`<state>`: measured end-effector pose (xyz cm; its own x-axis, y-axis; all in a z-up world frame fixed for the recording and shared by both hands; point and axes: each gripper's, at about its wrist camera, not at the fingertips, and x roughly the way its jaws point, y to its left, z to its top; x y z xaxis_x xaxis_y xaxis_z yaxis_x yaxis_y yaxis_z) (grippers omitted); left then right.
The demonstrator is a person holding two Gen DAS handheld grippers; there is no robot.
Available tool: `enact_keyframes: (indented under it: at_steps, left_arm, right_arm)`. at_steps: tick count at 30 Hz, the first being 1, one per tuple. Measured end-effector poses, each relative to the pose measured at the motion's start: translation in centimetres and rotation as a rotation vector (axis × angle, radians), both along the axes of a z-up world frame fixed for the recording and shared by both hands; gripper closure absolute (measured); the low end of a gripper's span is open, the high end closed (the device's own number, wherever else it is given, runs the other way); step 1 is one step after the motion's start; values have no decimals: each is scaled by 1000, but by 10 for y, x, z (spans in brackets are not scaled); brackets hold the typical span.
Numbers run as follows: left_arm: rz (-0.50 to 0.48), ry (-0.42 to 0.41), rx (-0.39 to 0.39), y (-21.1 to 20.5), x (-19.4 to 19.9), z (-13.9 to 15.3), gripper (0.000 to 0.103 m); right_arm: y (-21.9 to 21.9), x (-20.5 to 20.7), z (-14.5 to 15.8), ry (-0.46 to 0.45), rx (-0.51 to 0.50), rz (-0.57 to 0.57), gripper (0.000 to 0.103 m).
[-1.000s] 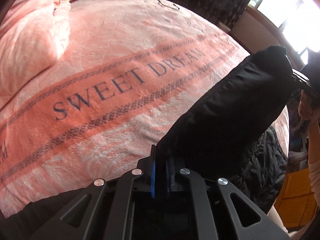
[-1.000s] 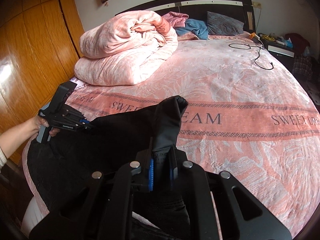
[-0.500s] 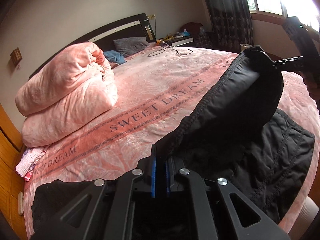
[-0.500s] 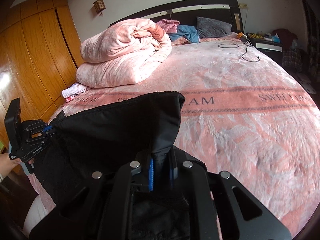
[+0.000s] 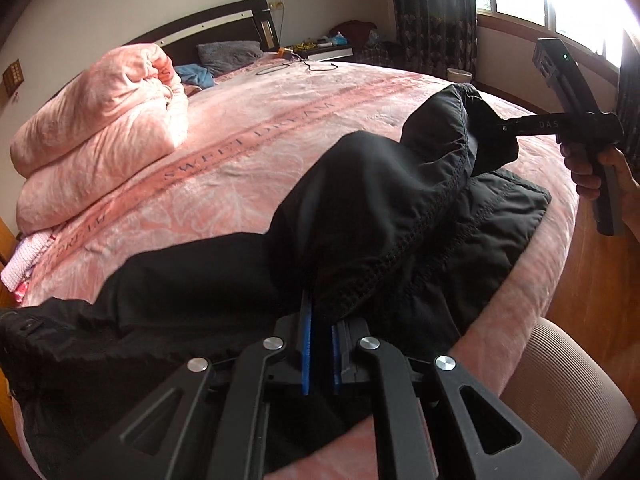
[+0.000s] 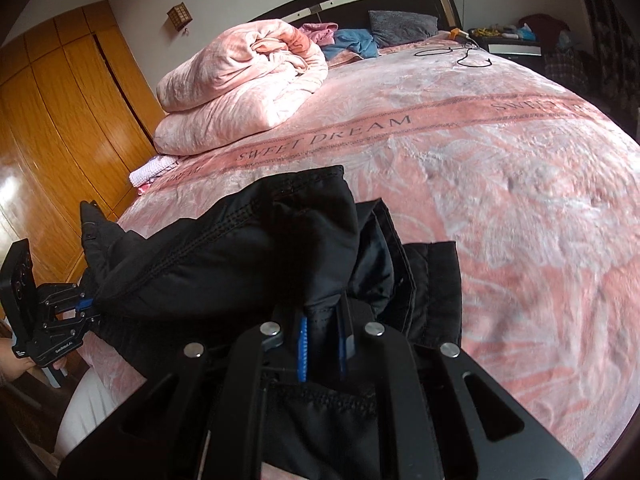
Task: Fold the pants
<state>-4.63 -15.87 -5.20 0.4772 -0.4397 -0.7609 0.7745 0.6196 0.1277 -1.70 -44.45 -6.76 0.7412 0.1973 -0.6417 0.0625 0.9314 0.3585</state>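
Both grippers, left (image 5: 320, 354) and right (image 6: 322, 350), are clenched on the black pants (image 5: 360, 208), lifted over the pink bedspread (image 5: 248, 120)'s near edge. They should lower together, aligning edges before releasing.

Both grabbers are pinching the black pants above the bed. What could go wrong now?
The left gripper and right gripper each pinch only a small bit of the black pants, so the cloth might slip out. The lifted part looks bunched, so the fold could land crooked. The pants lie near the bed edge and might slide off.
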Motion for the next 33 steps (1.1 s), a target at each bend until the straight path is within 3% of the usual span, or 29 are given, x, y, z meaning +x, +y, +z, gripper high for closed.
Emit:
enact_keyframes:
  at_steps: [5,10,12,15,17,20,22,26,27,28,33]
  left_arm:
    - [28,60,-6,0,-23,-23,95]
    - [63,180,-21,-4,-23,-54,93]
    - [71,177,-32,-3,-24,-56,92]
    - [59,245,-48,2,-22,-51,79]
    - [55,286,-55,10,-23,-45,48]
    - [53,300,-123,28,-25,-27,27]
    - [58,302,-177,39,-19,-11,24]
    - [121,242,-219,46,-7,12,16]
    - [136,223,-221,46,-3,15,15]
    - [153,202,-210,45,0,16,14]
    - [201,242,-220,53,21,10,14]
  right_arm:
    - [5,-14,-11,39,-38,-9,94]
    - [6,-19,-22,79,-65,-23,92]
    - [6,-22,-27,103,-74,-24,90]
    - [5,-34,-31,145,-89,-30,72]
    - [1,-47,-26,142,-100,-47,64]
    - [-11,-70,-7,118,-60,-93,52]
    - [-17,-83,11,78,-28,-107,41]
    - [-19,-90,42,-8,47,-79,29]
    - [-19,-89,47,-18,70,-60,18]
    - [-20,-88,51,-22,84,-52,15]
    - [-41,-99,61,-62,208,-59,14]
